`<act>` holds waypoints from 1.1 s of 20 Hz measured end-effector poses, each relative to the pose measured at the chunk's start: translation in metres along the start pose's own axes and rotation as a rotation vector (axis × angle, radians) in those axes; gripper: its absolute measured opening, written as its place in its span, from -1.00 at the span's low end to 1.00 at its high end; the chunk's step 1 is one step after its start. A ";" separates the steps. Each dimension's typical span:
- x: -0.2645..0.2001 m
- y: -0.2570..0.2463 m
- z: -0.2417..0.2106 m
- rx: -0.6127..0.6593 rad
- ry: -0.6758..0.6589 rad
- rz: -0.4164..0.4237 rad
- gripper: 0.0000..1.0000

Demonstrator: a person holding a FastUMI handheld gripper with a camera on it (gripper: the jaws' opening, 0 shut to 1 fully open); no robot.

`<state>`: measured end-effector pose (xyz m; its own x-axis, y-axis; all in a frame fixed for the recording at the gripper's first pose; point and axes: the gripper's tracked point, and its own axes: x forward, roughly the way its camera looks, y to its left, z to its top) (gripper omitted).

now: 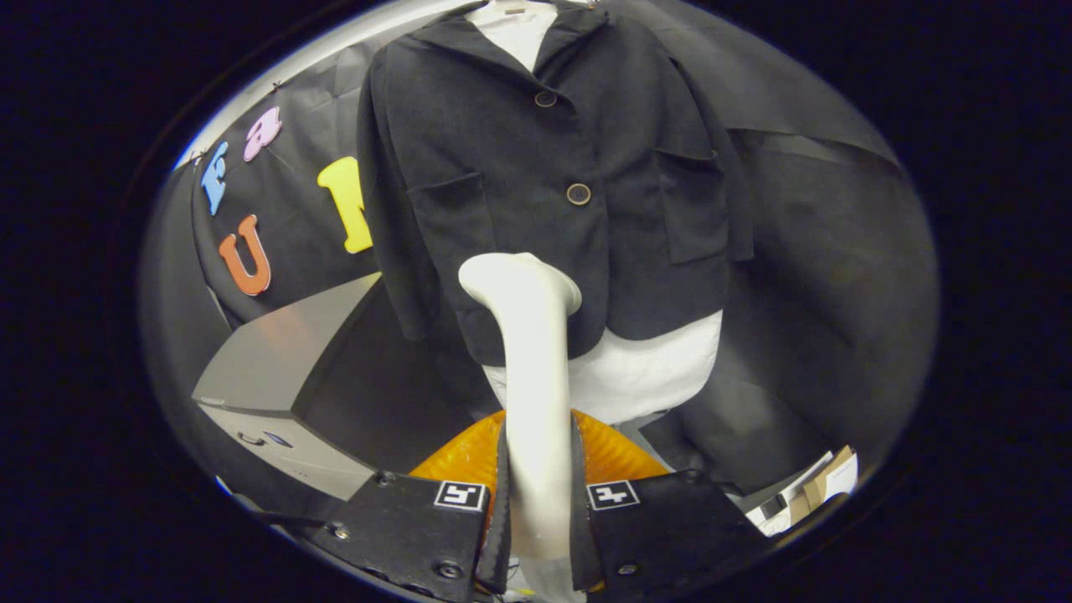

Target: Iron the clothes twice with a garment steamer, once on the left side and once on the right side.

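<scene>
The gripper (pixel 538 502) is clamping the garment steamer (pixel 532 368) by its handle, with both fingers pressing against the handle's sides and no gap showing on either side. The steamer's long axis is running straight ahead from between the fingers, rising up and away toward the hanging clothes. Its head (pixel 519 280) is sitting at the far end, wider than the handle and tipping forward toward the fabric. Whether the head is touching the cloth cannot be told.

The dark jacket (pixel 544 184) is hanging upright directly beyond the steamer, facing the fingers, with its front closed by two buttons. The lower button (pixel 578 193) is sitting just above and slightly right of the steamer head; the upper button (pixel 545 99) is lying near the collar. A patch pocket is showing on each front panel, one on either side of the head. The head is lining up with the jacket's lower front, close to the centre closure.

A white garment (pixel 645 377) is hanging under the jacket, showing below its hem and at the neck opening.

An orange ribbed object (pixel 611 456) is lying just beyond the fingers, behind the steamer handle. A grey box-like unit (pixel 276 360) is standing to the left of the jacket, well apart from the steamer. Some cartons or papers (pixel 816 486) are lying low to the right; their contents cannot be made out.
</scene>
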<state>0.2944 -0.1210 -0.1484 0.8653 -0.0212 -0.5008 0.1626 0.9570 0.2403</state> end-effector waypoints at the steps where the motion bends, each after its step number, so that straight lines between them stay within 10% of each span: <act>1: 0.000 -0.001 -0.001 0.000 0.002 -0.001 -0.38; 22: -0.125 -0.035 0.147 0.124 -0.298 0.077 -0.38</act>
<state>0.2505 -0.1949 0.0278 0.9750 -0.0512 -0.2161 0.1317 0.9168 0.3769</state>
